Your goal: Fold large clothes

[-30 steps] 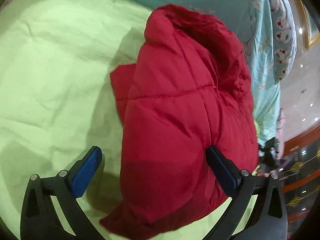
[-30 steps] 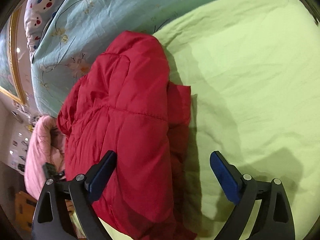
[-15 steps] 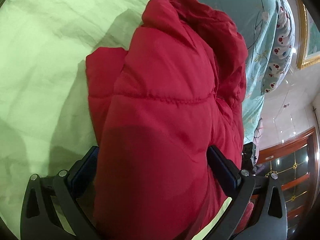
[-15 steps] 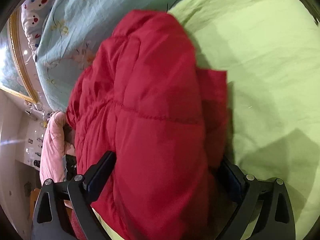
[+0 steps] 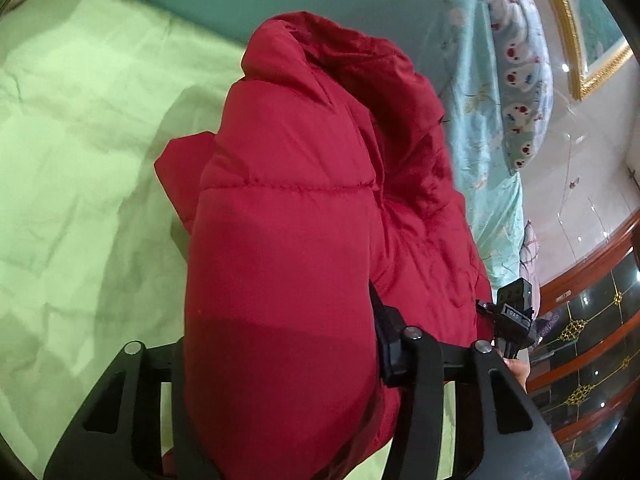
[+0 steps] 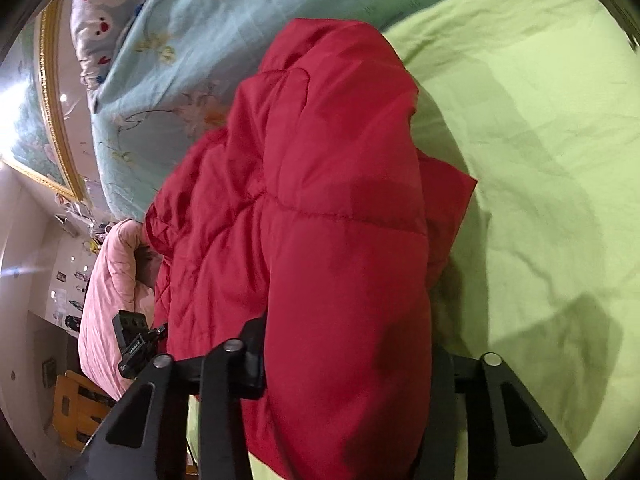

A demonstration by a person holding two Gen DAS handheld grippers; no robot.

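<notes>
Item: red padded jacket [image 5: 288, 240], folded bundle, centre of both frames. We find the left gripper [image 5: 280, 364] and right gripper [image 6: 348, 364] just closed, each clamped on its near end. Beneath: green sheet [image 5: 80, 160]. Upper frame: blue floral quilt [image 6: 192, 52]; pink bedding [image 6: 108, 280] at left edge.

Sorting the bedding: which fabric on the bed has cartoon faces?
The pale pillow at the headboard end; the blue quilt shows flowers, the green sheet is plain.

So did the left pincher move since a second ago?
Yes. The left gripper slid forward over the green sheet around the red jacket, and its jaws have just been closing, squeezing it.
</notes>
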